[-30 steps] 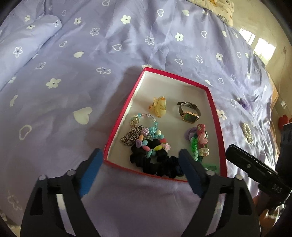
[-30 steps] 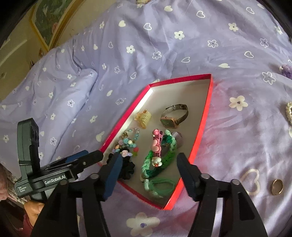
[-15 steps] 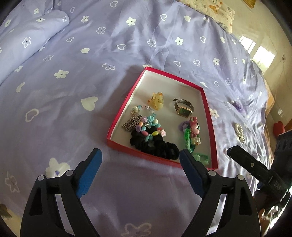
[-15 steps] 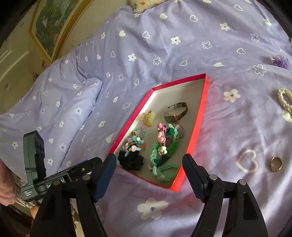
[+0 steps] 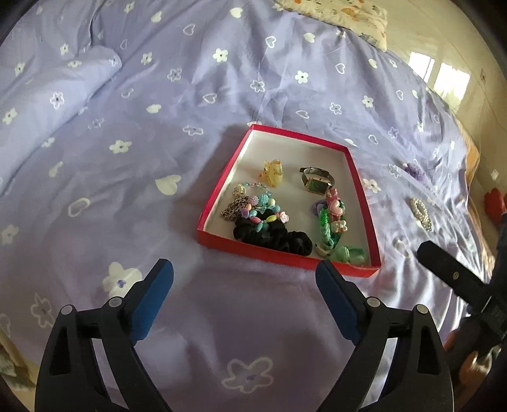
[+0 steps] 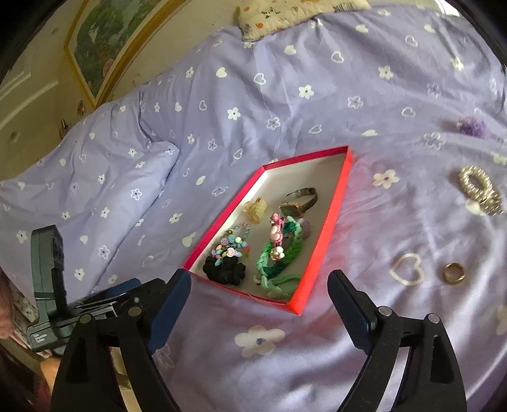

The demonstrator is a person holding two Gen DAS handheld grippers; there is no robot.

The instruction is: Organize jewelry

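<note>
A red box (image 5: 364, 202) (image 6: 332, 206) with a white inside lies on the purple bedspread. It holds a watch (image 5: 317, 180) (image 6: 299, 201), a yellow clip (image 5: 272, 172), a bead bracelet (image 5: 256, 206), a black scrunchie (image 5: 275, 237) (image 6: 225, 269) and green braided bands (image 5: 326, 225) (image 6: 279, 256). A gold ring (image 6: 453, 272), a pearl hair tie (image 6: 480, 190) (image 5: 420, 213) and a purple piece (image 6: 472, 125) (image 5: 413, 169) lie loose on the bed to the box's right. My left gripper (image 5: 244, 285) is open and empty, held back from the box's near edge. My right gripper (image 6: 258, 291) is open and empty, near the box's near corner.
A folded purple pillow (image 5: 47, 95) (image 6: 95, 177) lies left of the box. A patterned cushion (image 6: 285, 12) sits at the head of the bed. The other gripper shows in each view: the right one (image 5: 459, 282) and the left one (image 6: 63, 304).
Both grippers have pulled back and up from the box, so it looks smaller and farther. Both stay open and empty. The ring and pearl hair tie have come more into the right wrist view.
</note>
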